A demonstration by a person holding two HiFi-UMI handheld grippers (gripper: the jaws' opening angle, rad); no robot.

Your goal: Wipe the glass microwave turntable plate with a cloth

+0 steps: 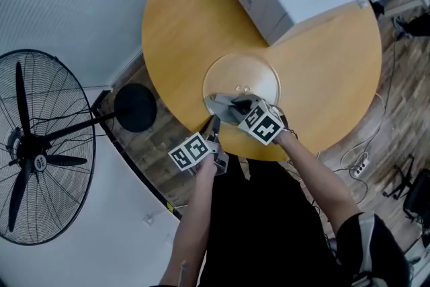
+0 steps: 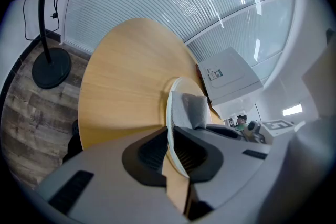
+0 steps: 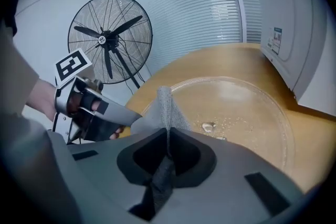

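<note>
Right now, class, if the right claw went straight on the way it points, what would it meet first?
The right claw, gripping the cloth, would probably meet the glass turntable plate first; depth unclear.

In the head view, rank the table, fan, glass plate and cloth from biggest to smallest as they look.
Table
fan
glass plate
cloth
The fan is cut by the frame's edge but outsizes the glass plate.

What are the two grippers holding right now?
Left gripper: closed on the rim of the glass plate.
Right gripper: closed on the grey cloth.
</note>
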